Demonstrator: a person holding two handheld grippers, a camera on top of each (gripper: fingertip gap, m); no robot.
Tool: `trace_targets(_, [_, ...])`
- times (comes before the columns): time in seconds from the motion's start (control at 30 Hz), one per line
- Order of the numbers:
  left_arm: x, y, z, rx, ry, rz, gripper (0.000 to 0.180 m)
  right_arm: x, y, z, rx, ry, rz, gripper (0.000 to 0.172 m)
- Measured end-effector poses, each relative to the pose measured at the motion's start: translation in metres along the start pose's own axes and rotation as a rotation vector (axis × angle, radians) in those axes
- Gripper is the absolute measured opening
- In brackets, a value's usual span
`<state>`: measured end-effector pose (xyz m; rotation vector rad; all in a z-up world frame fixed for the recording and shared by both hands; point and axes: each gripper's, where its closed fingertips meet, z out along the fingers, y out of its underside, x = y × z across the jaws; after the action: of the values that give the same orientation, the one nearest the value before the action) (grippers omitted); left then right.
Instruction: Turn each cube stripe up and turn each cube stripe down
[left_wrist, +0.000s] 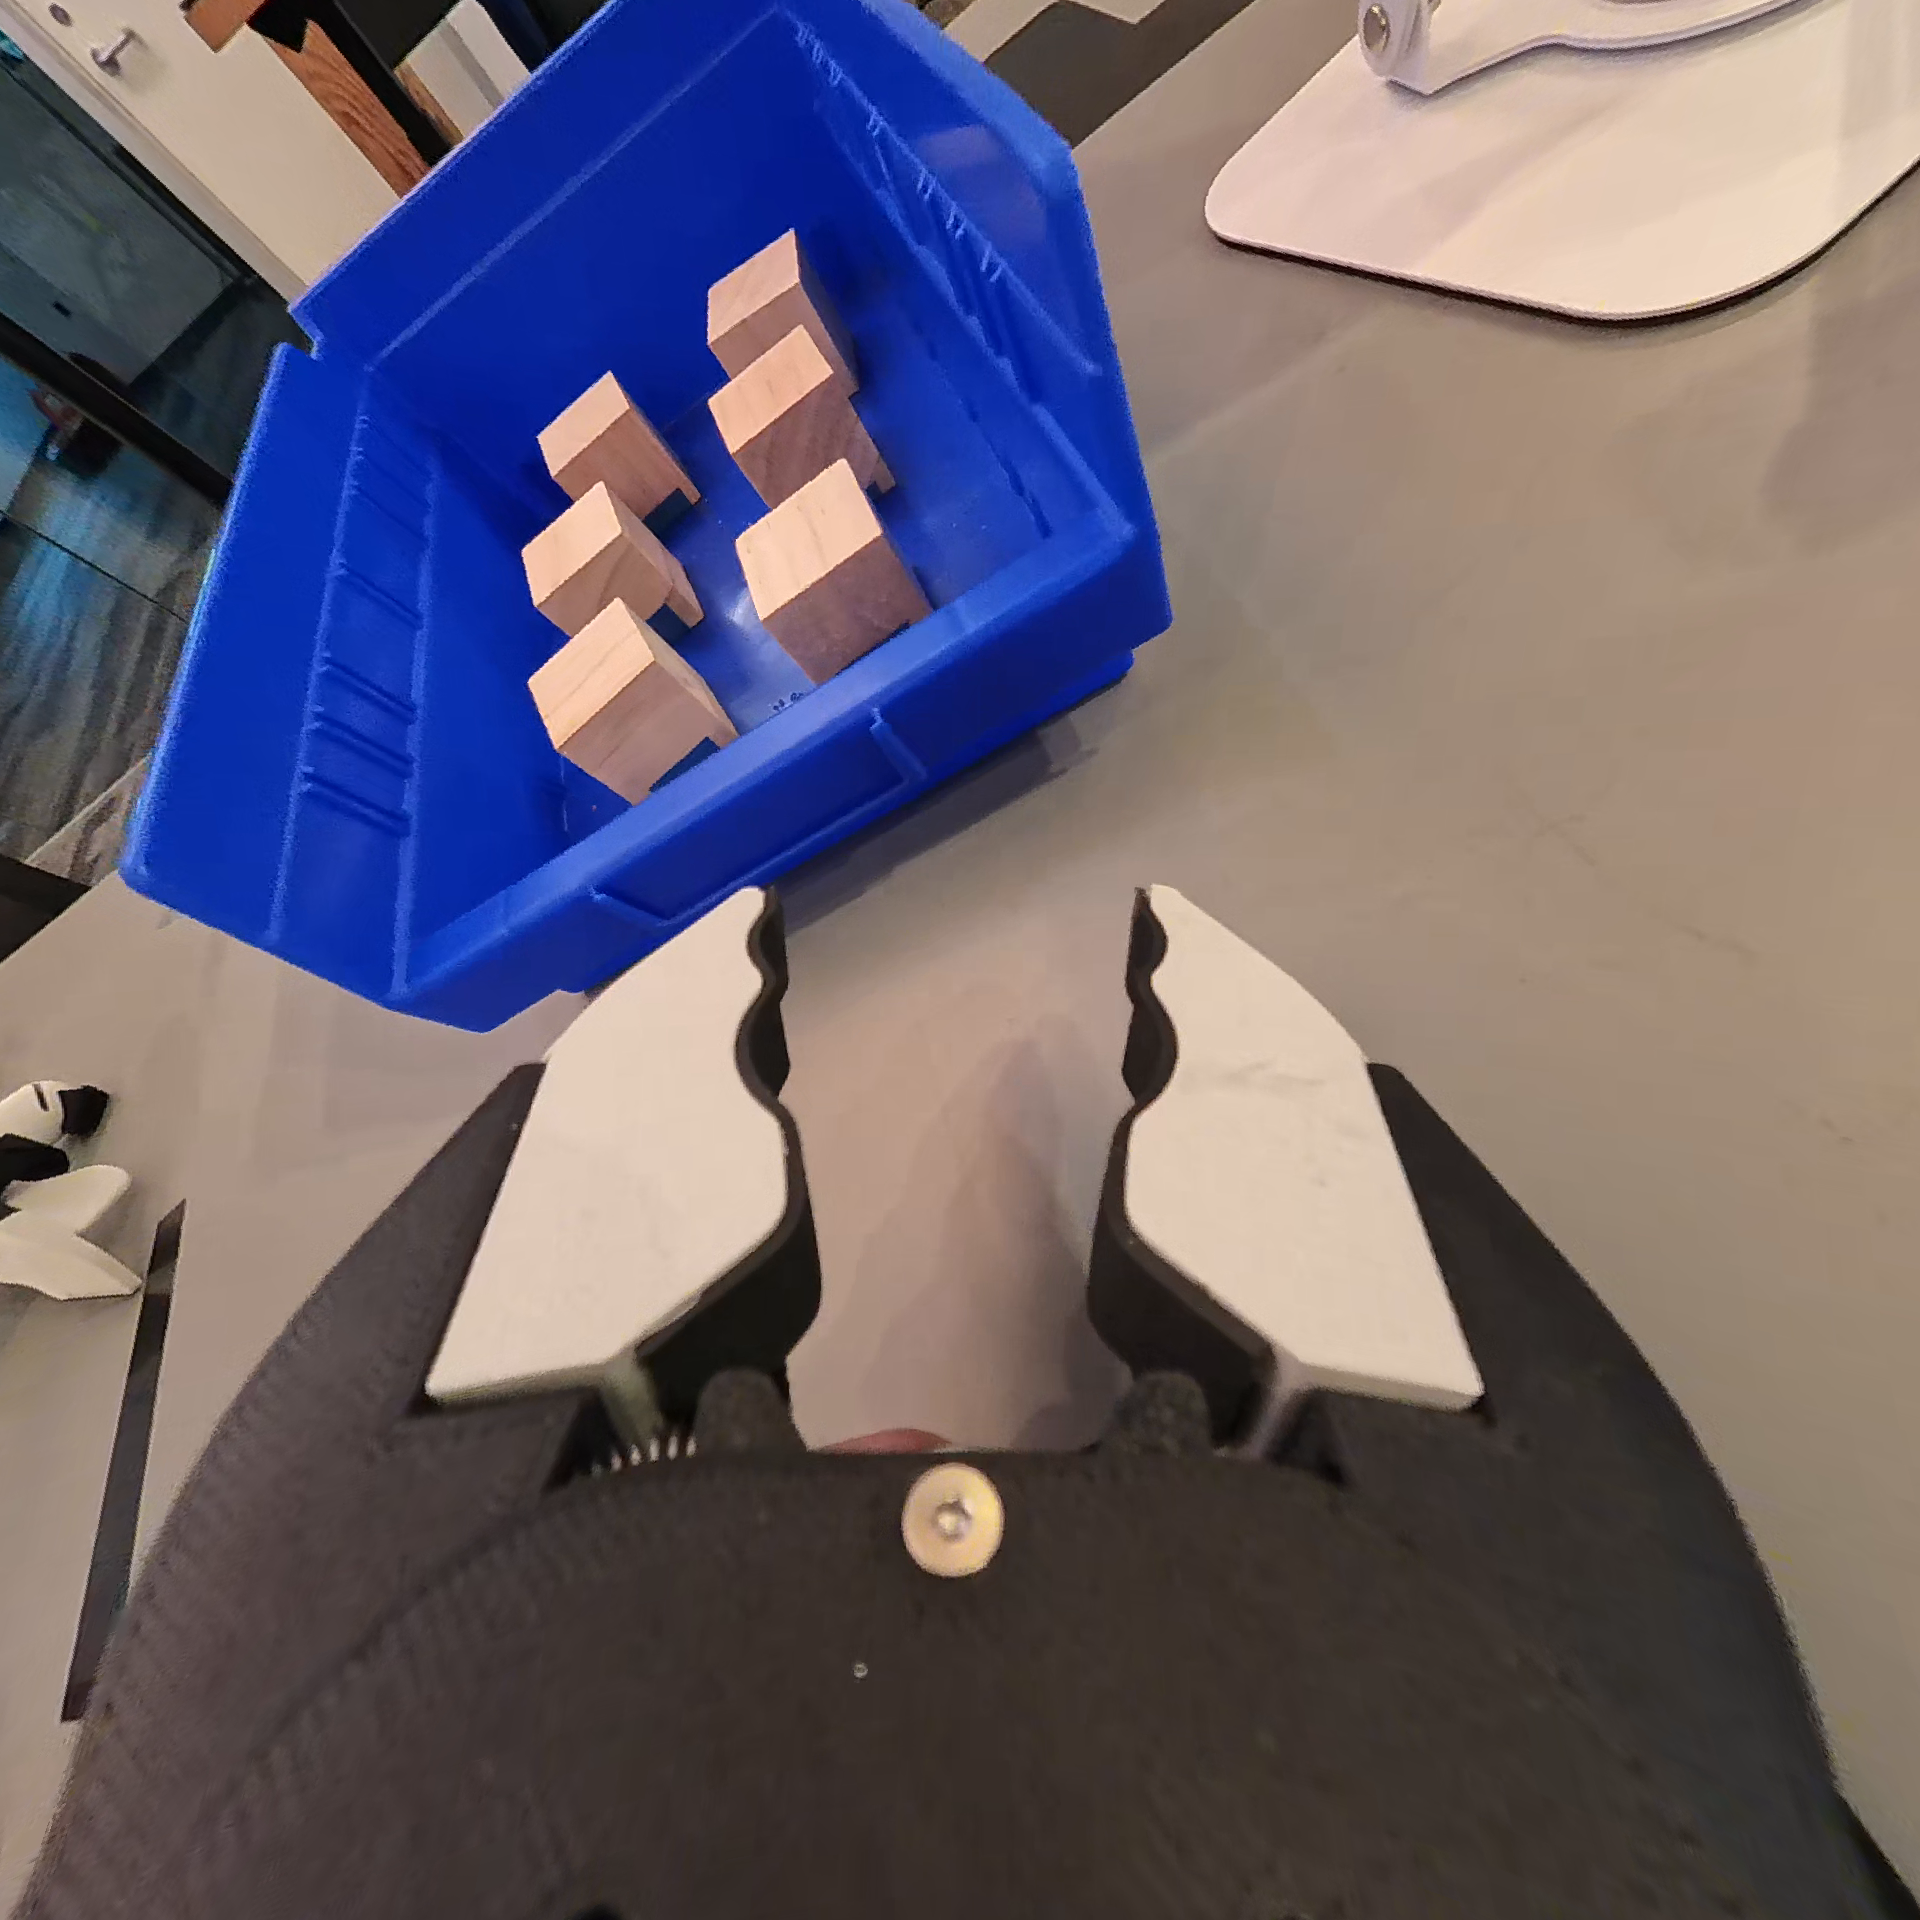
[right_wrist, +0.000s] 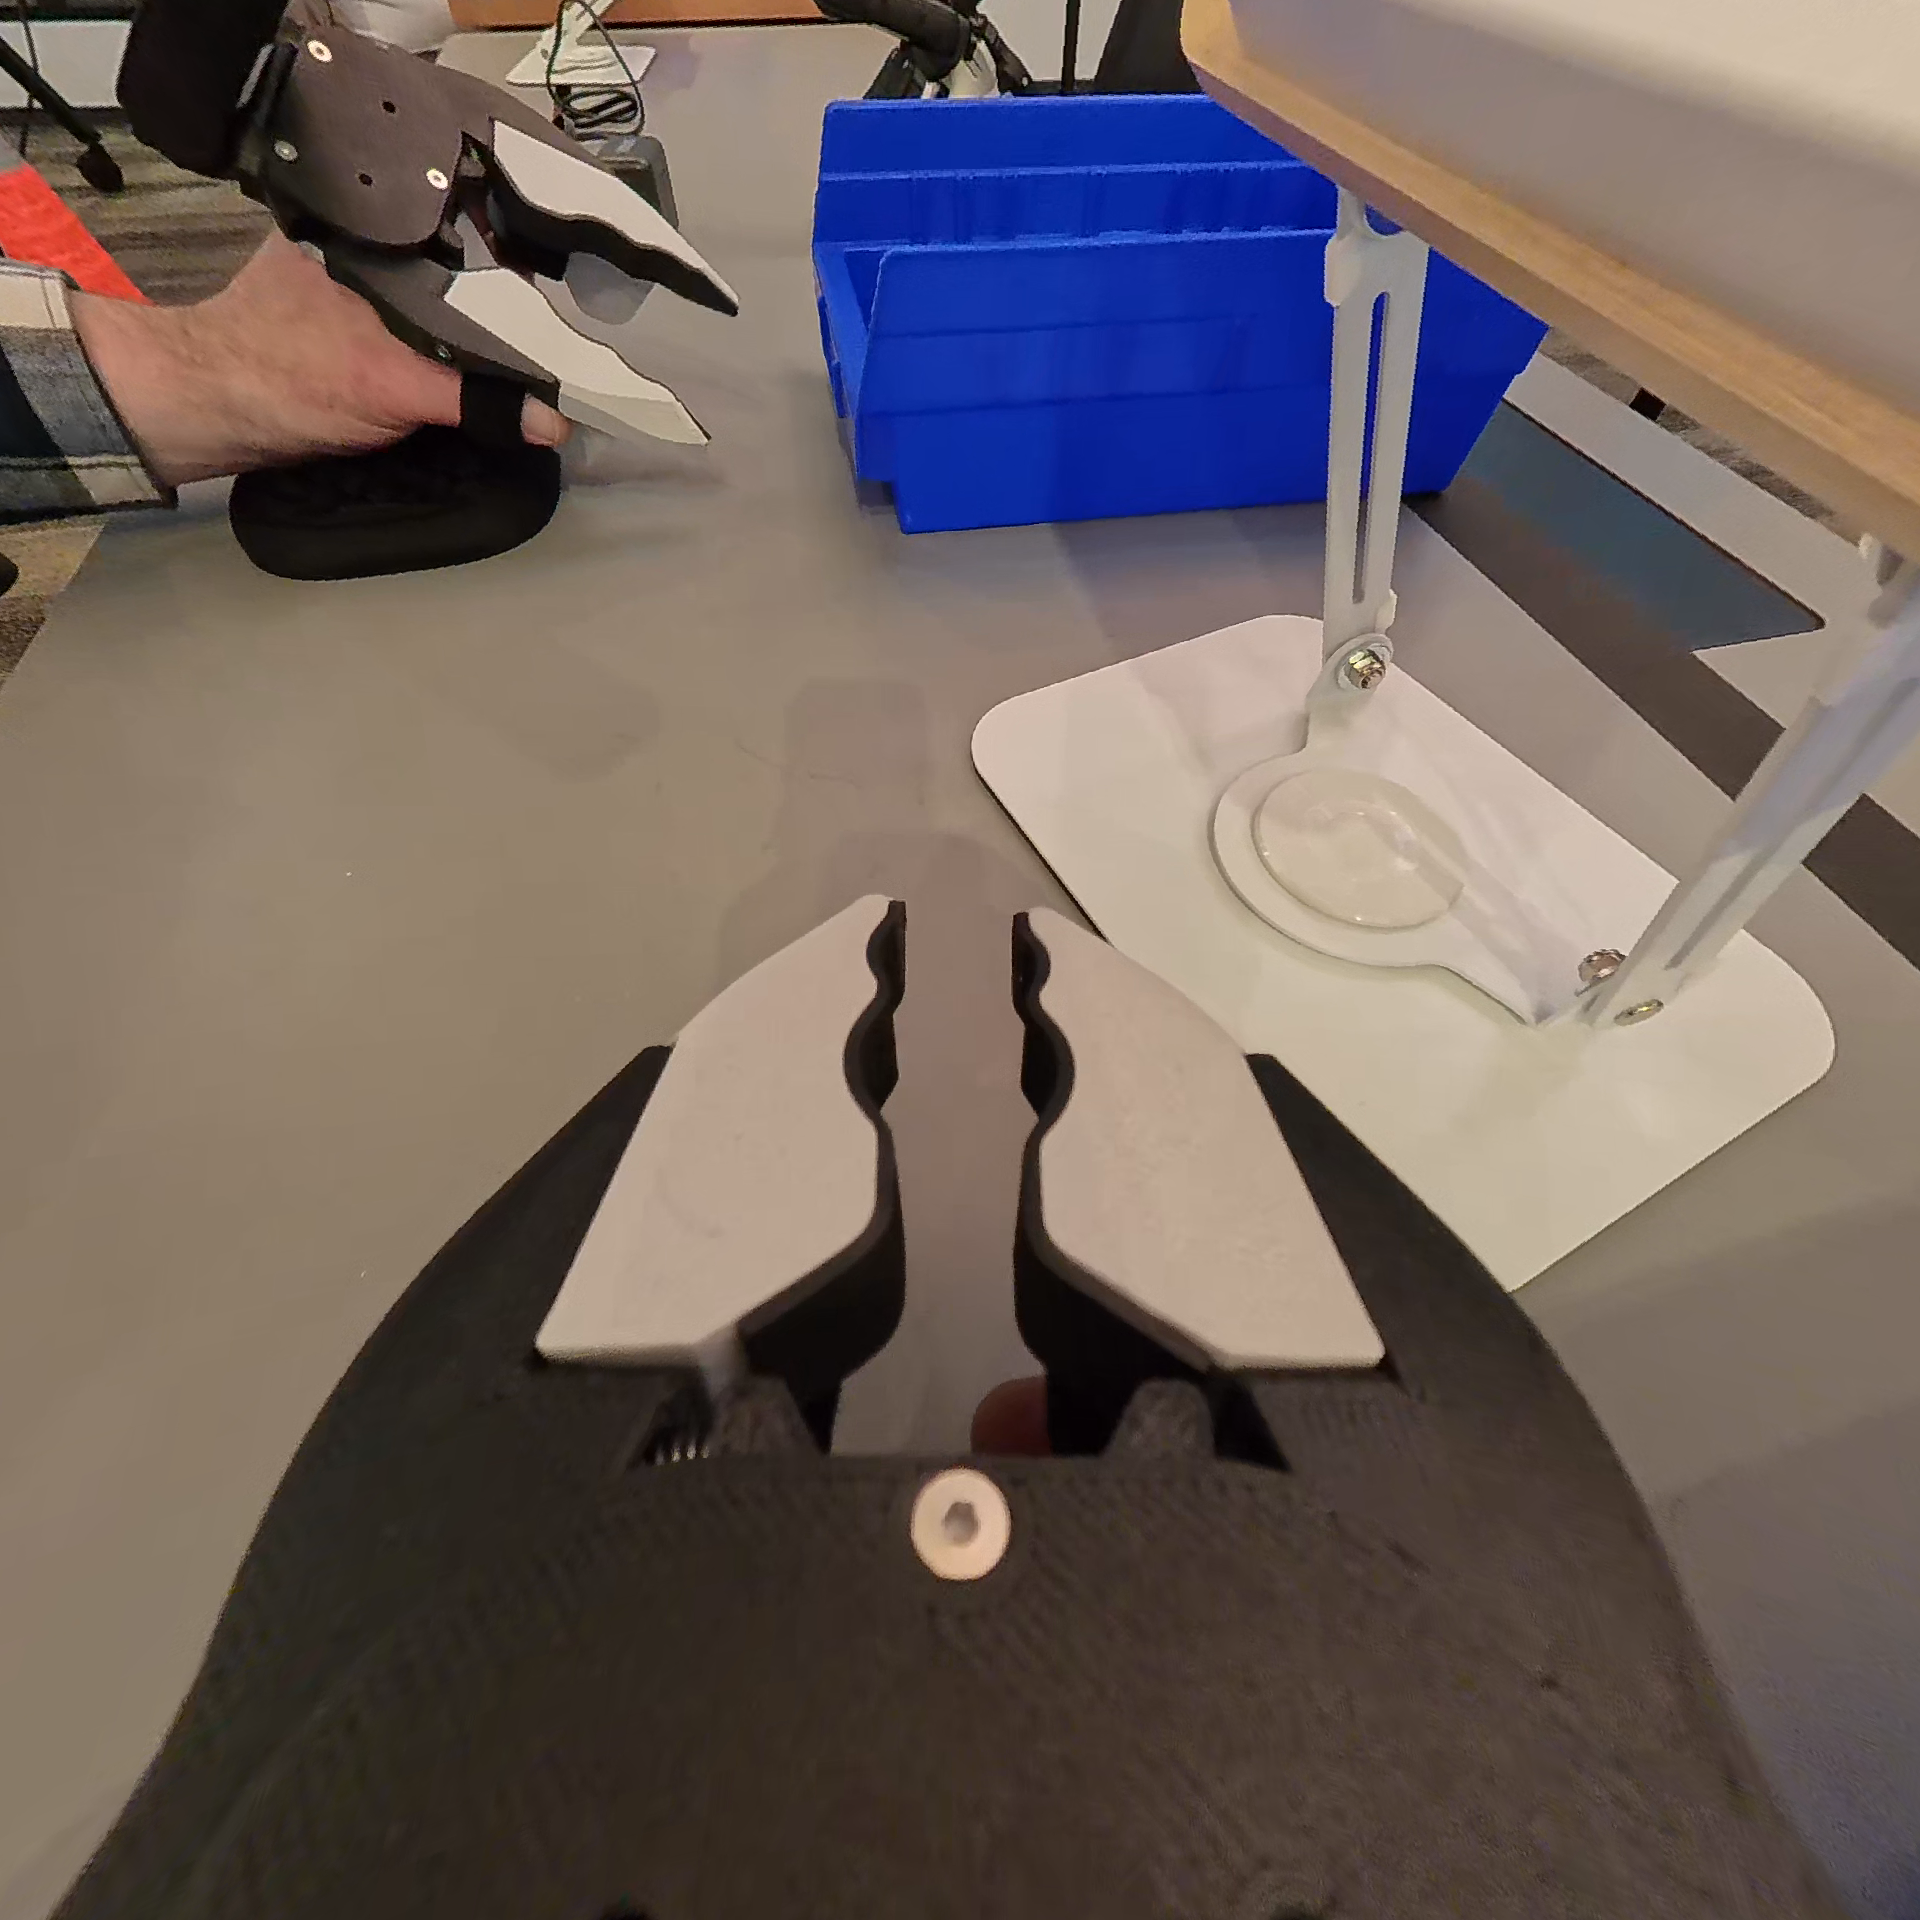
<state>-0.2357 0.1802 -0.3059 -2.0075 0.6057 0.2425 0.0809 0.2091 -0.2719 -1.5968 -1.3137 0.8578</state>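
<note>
Grey table (right_wrist: 416, 831): white stand base (right_wrist: 1351, 1091) beside both bare, parted grippers (right_wrist: 956, 914), possibly 6 cubes (left_wrist: 810, 561).

Six wooden cubes (left_wrist: 821, 566) sit in one blue bin (left_wrist: 312, 748), ahead of the left fingers (left_wrist: 665, 1039). One white stand (right_wrist: 1403, 935) sits just right of the right fingers (right_wrist: 1132, 1039). Two grippers, four fingers in all.
</note>
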Motion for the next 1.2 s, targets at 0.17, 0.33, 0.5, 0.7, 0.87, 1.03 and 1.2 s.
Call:
trace_targets(0.17, [-0.004, 0.000, 0.000, 0.001, 0.008, -0.052, 0.071, 0.001, -0.001, -0.001, 0.006, 0.003, 0.003, 0.019])
trace_targets(0.33, [-0.005, 0.003, 0.003, -0.026, 0.043, -0.102, 0.079, 0.001, -0.001, -0.001, 0.009, 0.000, 0.008, 0.019])
trace_targets(0.5, [-0.008, 0.002, 0.002, -0.019, 0.058, -0.137, 0.085, 0.002, 0.000, -0.001, 0.007, -0.003, 0.013, 0.019])
trace_targets(0.7, [-0.016, -0.001, -0.001, 0.006, 0.026, -0.179, 0.088, 0.005, 0.000, -0.002, 0.014, -0.007, 0.032, 0.019])
trace_targets(0.87, [-0.012, 0.004, 0.004, -0.038, 0.009, -0.132, 0.088, 0.004, 0.001, -0.001, 0.013, -0.016, 0.040, 0.019])
trace_targets(1.03, [0.002, 0.008, 0.010, -0.092, 0.014, -0.021, 0.091, 0.000, 0.002, 0.001, 0.008, -0.030, 0.039, 0.019])
trace_targets(1.2, [0.002, 0.005, 0.009, -0.075, 0.010, -0.038, 0.090, 0.000, 0.001, 0.001, 0.009, -0.032, 0.040, 0.019])
